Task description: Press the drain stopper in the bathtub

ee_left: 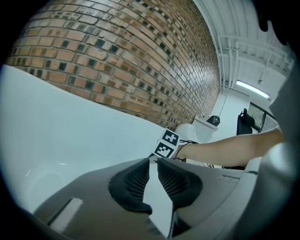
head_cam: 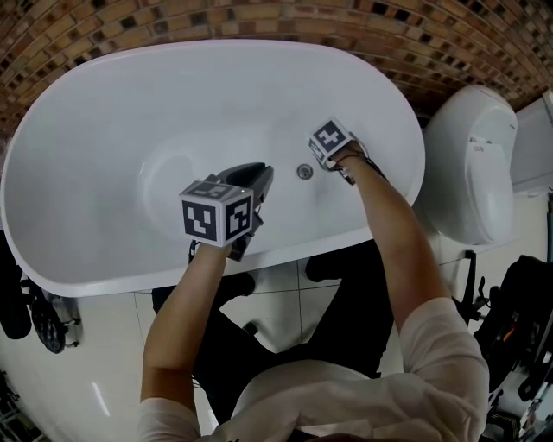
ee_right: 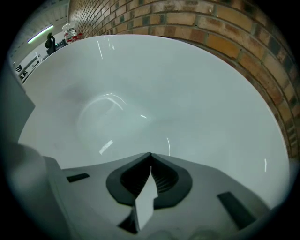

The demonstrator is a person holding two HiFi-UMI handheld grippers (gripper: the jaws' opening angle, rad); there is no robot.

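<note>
Both grippers are clenched on nothing: the left gripper (ee_left: 150, 160) shows its ribbed pads meeting at the tips, and the right gripper (ee_right: 150, 154) does the same, with only white enamel beyond each.

The tub (head_cam: 104, 95) is a white oval that fills most of the head view. It stands on a pale tiled floor (head_cam: 112, 363) against a curved brick wall (head_cam: 173, 22). A white toilet (head_cam: 471, 155) stands just beside the tub's right end. The stopper (head_cam: 304, 171), a small round metal disc, sits on the tub bottom between the two grippers, just left of the right one's marker cube.

From the head view the right gripper's jaws are hidden under its cube, so I cannot tell whether they touch the stopper. The right gripper view does not show the stopper at all. Dark gear at the head view's right and left edges is cut off and hard to make out.

Both forearms are bare and reach over the near rim into the tub. The right arm is stretched farther and ends in a white sleeve. The left gripper points toward the stopper from above the tub's near side.
</note>
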